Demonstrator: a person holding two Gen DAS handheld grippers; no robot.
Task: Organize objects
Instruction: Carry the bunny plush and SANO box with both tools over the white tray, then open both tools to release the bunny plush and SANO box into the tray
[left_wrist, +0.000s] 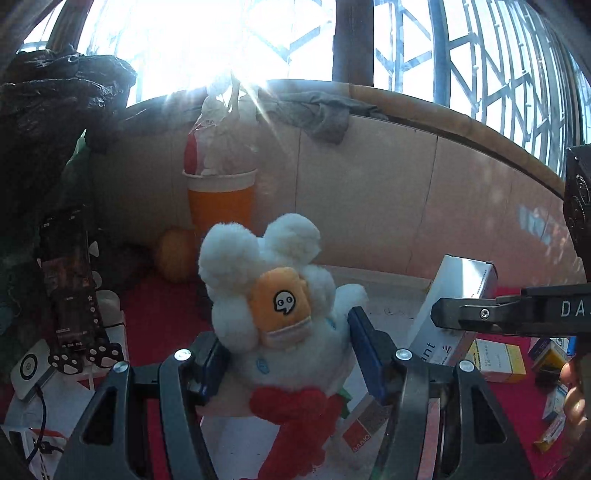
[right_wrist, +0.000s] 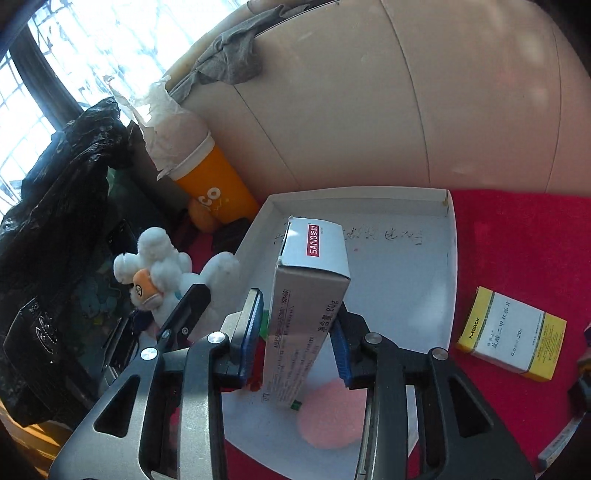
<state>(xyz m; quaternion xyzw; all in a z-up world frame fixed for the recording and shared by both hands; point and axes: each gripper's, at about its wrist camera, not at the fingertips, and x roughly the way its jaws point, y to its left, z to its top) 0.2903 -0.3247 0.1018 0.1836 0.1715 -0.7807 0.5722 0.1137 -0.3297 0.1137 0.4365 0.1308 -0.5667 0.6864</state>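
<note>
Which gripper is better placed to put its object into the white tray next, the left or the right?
Probably the right gripper. Its long toothpaste box already stands over the white tray. The left gripper holds the white plush toy at the tray's edge, with the box in its way.

My own fingers (left_wrist: 212, 363) hide the plush toy's (left_wrist: 273, 295) lower sides. The small boxes (left_wrist: 496, 360) at the right edge look too blurred to read, and window glare (left_wrist: 207, 40) swallows the bag top.
</note>
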